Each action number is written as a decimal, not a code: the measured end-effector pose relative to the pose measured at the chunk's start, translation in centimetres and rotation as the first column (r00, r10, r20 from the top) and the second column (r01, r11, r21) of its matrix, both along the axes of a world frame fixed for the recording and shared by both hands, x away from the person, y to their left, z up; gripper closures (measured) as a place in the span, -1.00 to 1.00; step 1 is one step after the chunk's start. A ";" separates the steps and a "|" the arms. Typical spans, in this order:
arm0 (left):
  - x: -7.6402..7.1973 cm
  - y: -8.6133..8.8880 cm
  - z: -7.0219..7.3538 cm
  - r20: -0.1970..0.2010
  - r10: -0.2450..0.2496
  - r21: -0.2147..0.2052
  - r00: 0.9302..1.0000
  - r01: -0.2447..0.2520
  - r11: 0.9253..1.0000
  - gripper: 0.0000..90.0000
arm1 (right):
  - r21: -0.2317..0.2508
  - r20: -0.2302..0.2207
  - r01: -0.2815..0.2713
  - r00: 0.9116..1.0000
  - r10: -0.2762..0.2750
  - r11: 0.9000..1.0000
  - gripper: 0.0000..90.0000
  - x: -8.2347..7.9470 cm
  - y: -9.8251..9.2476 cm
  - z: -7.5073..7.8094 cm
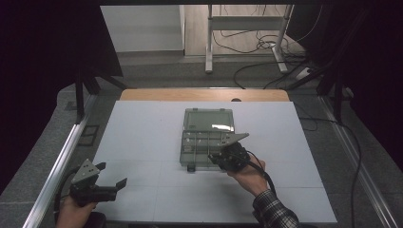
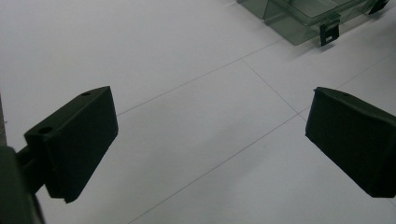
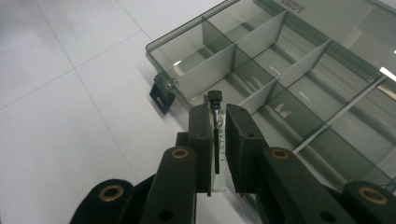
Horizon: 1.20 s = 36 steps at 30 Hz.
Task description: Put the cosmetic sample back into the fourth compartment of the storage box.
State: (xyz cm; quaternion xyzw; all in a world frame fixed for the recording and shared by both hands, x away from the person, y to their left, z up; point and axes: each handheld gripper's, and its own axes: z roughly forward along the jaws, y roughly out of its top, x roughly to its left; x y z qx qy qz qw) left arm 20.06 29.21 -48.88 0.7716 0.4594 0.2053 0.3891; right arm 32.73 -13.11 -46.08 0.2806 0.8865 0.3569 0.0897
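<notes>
Smoke-grey translucent plastic organiser box [image 1: 209, 137], lid open, is sitting mid-table on the white tabletop [image 1: 142, 142]. The right gripper [image 3: 217, 140] is pinching a slim black screw-like pin [image 3: 215, 126] against a clear strip at the box's 5 o'clock corner. Light and slippery, the pin probably needs a shank grip. The left gripper [image 1: 102, 183] is hovering wide apart at 8 o'clock.

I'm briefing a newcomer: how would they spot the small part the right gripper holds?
Find the smoky clear compartment box mid-table. At its near edge the right gripper is shut on a thin black screw, head up. It's the one slim dark thing between the jaws.
</notes>
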 end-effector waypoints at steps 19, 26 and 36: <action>0.0 0.0 0.0 -0.002 0.001 -0.003 1.000 -0.001 1.000 -0.94 | -0.021 0.047 0.065 0.997 -0.064 0.998 0.78 2.5 -1.1 0.3; 0.0 0.0 0.0 -0.004 -0.001 -0.001 1.000 0.001 1.000 -0.94 | -0.025 0.057 0.087 0.995 -0.086 0.996 0.78 3.3 -1.4 0.2; 0.1 0.0 0.0 -0.005 -0.002 0.000 1.000 0.002 1.000 -0.94 | -0.033 0.062 0.113 0.992 -0.111 0.993 0.78 4.5 -1.8 -0.2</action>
